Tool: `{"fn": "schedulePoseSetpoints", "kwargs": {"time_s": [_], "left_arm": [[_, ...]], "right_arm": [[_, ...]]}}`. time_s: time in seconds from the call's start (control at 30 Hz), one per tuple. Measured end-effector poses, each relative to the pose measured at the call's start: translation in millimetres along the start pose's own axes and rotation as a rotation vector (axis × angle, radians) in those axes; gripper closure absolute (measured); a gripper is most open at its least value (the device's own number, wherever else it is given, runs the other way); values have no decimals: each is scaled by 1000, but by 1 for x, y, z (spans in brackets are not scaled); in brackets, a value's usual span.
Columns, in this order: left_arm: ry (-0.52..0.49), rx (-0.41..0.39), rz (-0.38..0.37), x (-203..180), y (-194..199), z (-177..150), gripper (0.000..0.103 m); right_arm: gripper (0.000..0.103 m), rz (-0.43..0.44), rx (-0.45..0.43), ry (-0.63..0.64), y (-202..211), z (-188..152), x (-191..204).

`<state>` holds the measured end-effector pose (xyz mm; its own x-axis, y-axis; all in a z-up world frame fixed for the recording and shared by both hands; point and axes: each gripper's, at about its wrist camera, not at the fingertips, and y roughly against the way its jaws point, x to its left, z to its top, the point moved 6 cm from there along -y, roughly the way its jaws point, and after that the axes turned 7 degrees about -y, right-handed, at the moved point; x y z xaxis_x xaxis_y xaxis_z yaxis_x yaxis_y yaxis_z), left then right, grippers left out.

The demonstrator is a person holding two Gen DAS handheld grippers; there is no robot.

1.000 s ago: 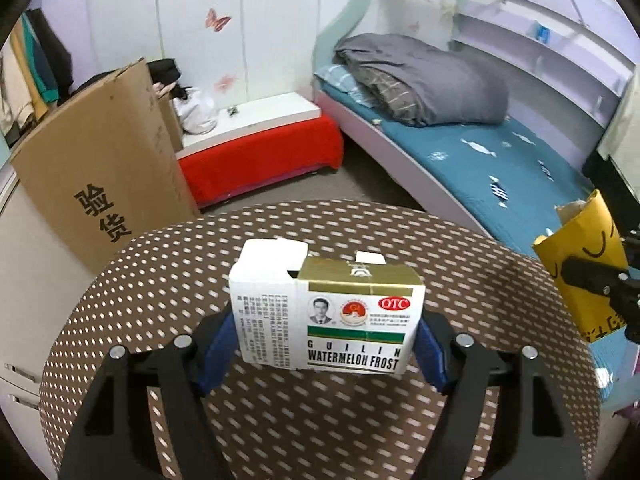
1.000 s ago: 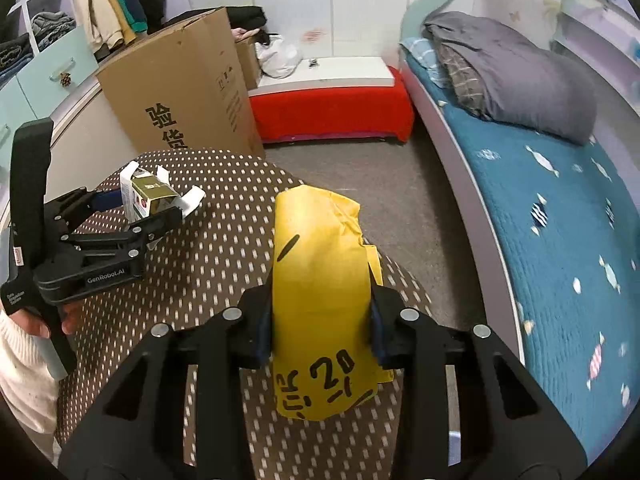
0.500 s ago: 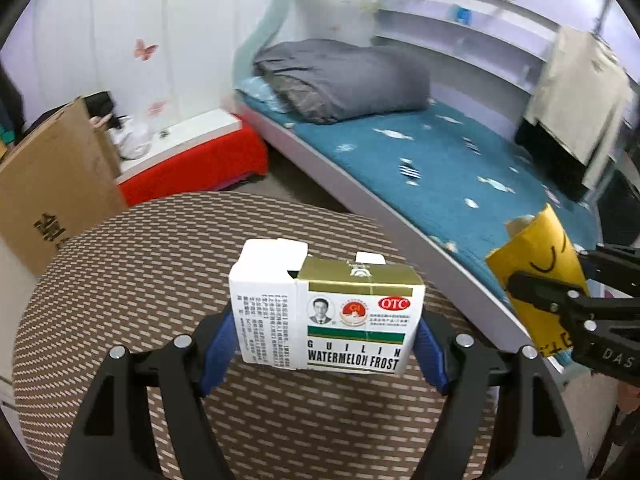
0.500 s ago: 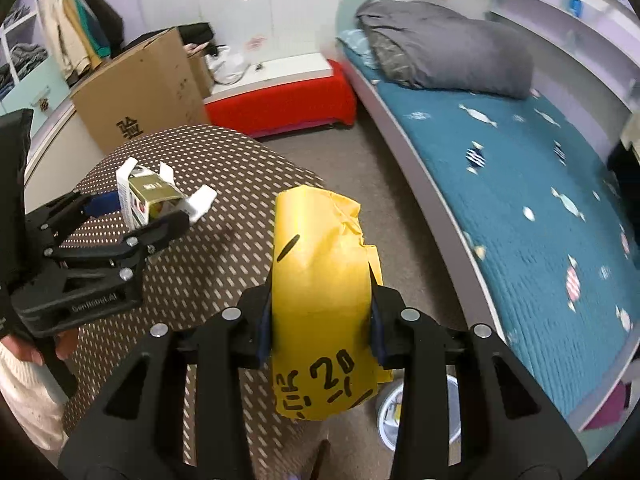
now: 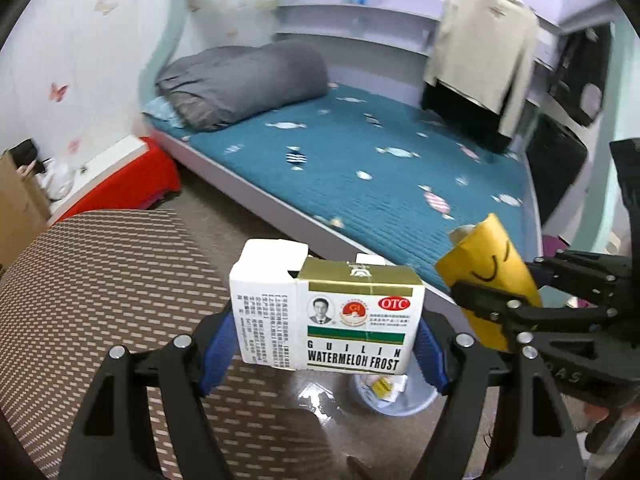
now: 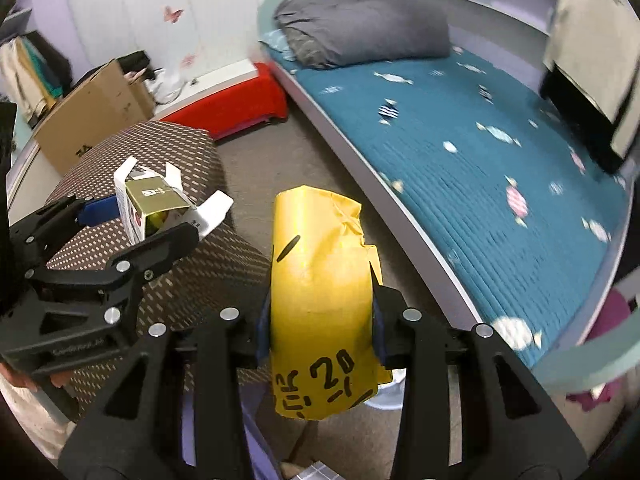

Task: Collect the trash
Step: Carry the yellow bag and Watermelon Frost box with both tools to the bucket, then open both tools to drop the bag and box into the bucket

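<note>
Cardboard box (image 5: 326,316) is clamped in the left hand-held gripper (image 5: 320,344), yellow wrapper (image 6: 320,312) in the right hand-held gripper (image 6: 318,320), both past the desk (image 5: 92,280) edge. Centre each over the bin (image 5: 394,396) on the floor before letting go.

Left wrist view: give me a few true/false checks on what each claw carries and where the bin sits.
1. The left claw grips a Guilin Watermelon Frost box. True.
2. The box's top flap is sealed. False: it stands open.
3. The right claw grips a yellow paper wrapper. True.
4. The waste bin stands on the dotted table. False: it stands on the floor.
5. The wrapper is blank. False: black marks show.
</note>
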<state>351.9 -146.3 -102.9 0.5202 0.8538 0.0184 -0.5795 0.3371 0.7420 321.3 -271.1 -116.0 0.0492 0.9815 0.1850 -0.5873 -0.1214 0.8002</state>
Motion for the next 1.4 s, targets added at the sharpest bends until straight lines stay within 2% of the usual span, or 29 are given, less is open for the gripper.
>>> {"fn": "schedulePoseSetpoints", "kwargs": {"time_s": [0.4,0.7,0.77,0.83,1.07,1.17,1.23,1.3,1.4], "left_arm": [[-133,95,-132,-119,-52,-21,29],[-202,210,-205,-175,-103,-45,29],[-227,231,-190,-181,-113,-50,24],[-242,247,-134,-183,-123,-57,17],[-196,294,-121,-160,-134,-68,17],[-152,300,-104,-139,-133,-72,15],[-118,304,-98,-125,-130,-74,15],[-95,308,-87,-113,-128,-76,15],[-79,300,-80,-102,-123,-78,15]], "right_arm": [[64,-86,53,-189,6,-72,-109],[63,-155,128,-314,-12,-121,-170],[62,-161,143,-336,-16,-130,-178],[62,-170,157,-352,-20,-136,-184],[60,-170,180,-362,-34,-137,-185],[44,-173,162,-361,-41,-128,-177],[23,-183,149,-370,-44,-119,-173],[17,-171,119,-376,-43,-111,-168],[17,-144,120,-372,-43,-108,-161]]}}
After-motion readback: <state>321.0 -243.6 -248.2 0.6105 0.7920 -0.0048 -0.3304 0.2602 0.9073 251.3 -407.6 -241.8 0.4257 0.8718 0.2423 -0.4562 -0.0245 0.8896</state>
